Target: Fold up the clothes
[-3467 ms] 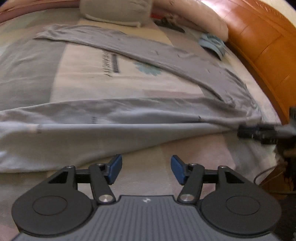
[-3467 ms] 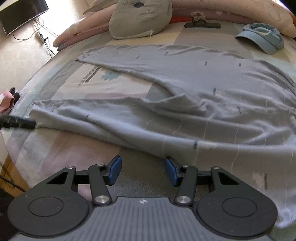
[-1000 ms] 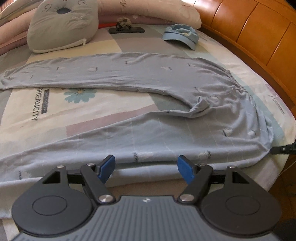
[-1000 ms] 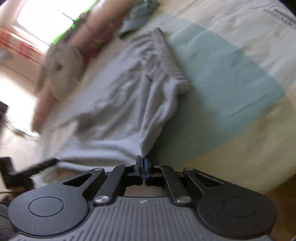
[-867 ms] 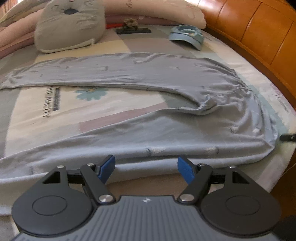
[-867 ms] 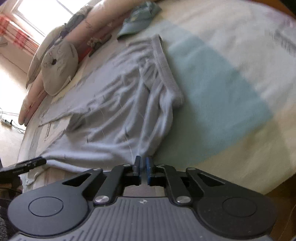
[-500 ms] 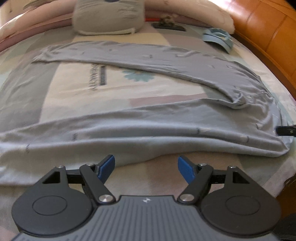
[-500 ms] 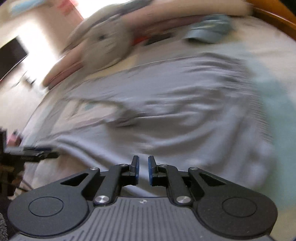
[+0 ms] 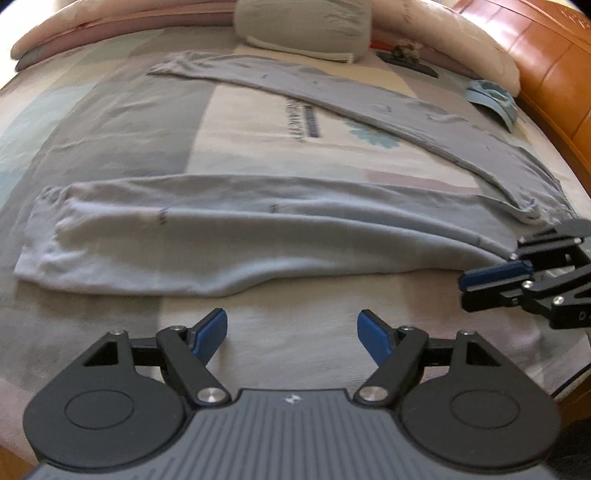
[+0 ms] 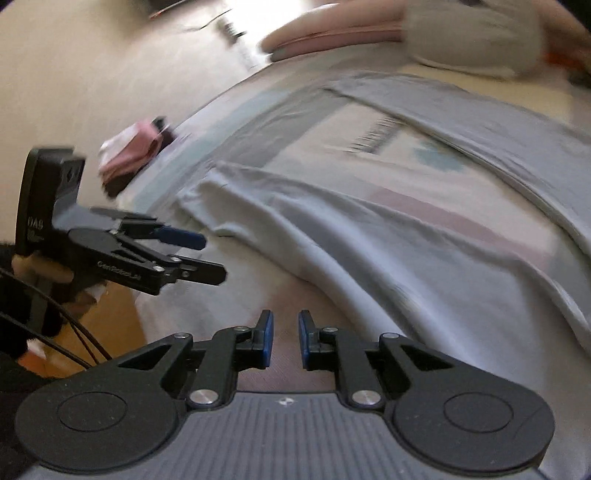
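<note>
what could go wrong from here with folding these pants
1. Both claws are open and hold nothing: the left claw and right claw sit short of the grey pants, so a pinch may catch the bed sheet too.
2. The near leg is rumpled, so folding now could lock in wrinkles.
3. The blue cap lies beside the far leg and could get swept along.

Beyond the patterned bedsheet [image 9: 236, 122] lie a grey pillow [image 9: 303, 26], a blue cap [image 9: 493, 98] near the orange headboard [image 9: 554, 55].
</note>
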Tool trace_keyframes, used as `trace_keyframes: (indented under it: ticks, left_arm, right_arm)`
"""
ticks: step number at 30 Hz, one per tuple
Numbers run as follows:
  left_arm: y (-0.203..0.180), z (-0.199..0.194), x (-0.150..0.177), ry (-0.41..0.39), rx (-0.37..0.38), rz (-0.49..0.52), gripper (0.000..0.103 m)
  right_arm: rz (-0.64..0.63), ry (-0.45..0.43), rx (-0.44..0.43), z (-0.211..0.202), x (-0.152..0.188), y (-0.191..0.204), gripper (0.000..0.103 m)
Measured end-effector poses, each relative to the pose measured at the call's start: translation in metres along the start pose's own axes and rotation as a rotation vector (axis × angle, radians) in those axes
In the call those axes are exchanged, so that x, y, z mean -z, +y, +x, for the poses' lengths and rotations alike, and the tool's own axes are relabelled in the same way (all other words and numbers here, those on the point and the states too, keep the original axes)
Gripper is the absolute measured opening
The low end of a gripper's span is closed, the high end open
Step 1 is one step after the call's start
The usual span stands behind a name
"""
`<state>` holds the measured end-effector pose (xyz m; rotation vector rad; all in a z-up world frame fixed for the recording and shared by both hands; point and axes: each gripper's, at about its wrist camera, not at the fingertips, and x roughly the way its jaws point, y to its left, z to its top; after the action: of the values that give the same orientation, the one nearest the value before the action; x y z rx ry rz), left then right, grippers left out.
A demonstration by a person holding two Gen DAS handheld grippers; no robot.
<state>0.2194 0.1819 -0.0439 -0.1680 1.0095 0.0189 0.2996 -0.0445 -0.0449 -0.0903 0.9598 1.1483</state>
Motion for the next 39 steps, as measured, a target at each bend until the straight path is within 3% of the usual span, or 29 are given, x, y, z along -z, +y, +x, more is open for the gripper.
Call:
trace_keyframes:
  ticks: [6,13,15,16,17,19,24,28,31,34,36,38,39]
  left_arm:
    - [0.036,-0.003,0.006,-0.021,0.003,-0.097,0.078]
    - [0.078,-0.007,0.014,-0.069,0.107,-0.299,0.080]
    - [0.087,-0.006,0.017,-0.092,0.155,-0.387,0.082]
    - [0.092,-0.006,0.019,-0.103,0.176,-0.435,0.082]
    - [0.097,-0.005,0.021,-0.115,0.206,-0.485,0.082]
    - [0.106,-0.003,0.026,-0.135,0.269,-0.583,0.082]
    - [0.126,0.010,0.039,-0.193,0.417,-0.810,0.082]
    - [0.135,0.017,0.044,-0.300,0.438,-0.900,0.081]
    - [0.138,0.021,0.045,-0.355,0.409,-0.910,0.071]
    - [0.142,0.024,0.047,-0.378,0.369,-0.908,0.043]
    - [0.152,0.029,0.059,-0.398,0.391,-0.972,0.030]
    - [0.163,0.035,0.071,-0.415,0.416,-1.050,0.008]
    - [0.167,0.038,0.077,-0.423,0.423,-1.087,0.008]
  right_arm:
    - [-0.253,0.033,0.035,0.045,-0.025,0.031,0.022]
    - [-0.529,0.078,0.099,0.098,-0.046,0.059,0.028]
    - [-0.554,0.081,0.119,0.102,-0.049,0.062,0.025]
    - [-0.567,0.082,0.128,0.104,-0.051,0.063,0.013]
    - [-0.563,0.083,0.137,0.105,-0.054,0.063,0.005]
    - [-0.487,0.087,0.116,0.104,-0.063,0.057,0.005]
    - [-0.216,0.066,-0.039,0.089,-0.078,0.032,0.005]
    - [-0.100,0.073,-0.169,0.086,-0.080,0.026,0.005]
    - [-0.058,0.104,-0.225,0.088,-0.075,0.027,0.005]
    - [-0.042,0.135,-0.201,0.091,-0.068,0.027,0.010]
    - [-0.020,0.126,-0.197,0.085,-0.063,0.025,0.012]
    - [-0.004,0.111,-0.187,0.076,-0.058,0.023,0.012]
    - [0.003,0.103,-0.182,0.071,-0.056,0.021,0.012]
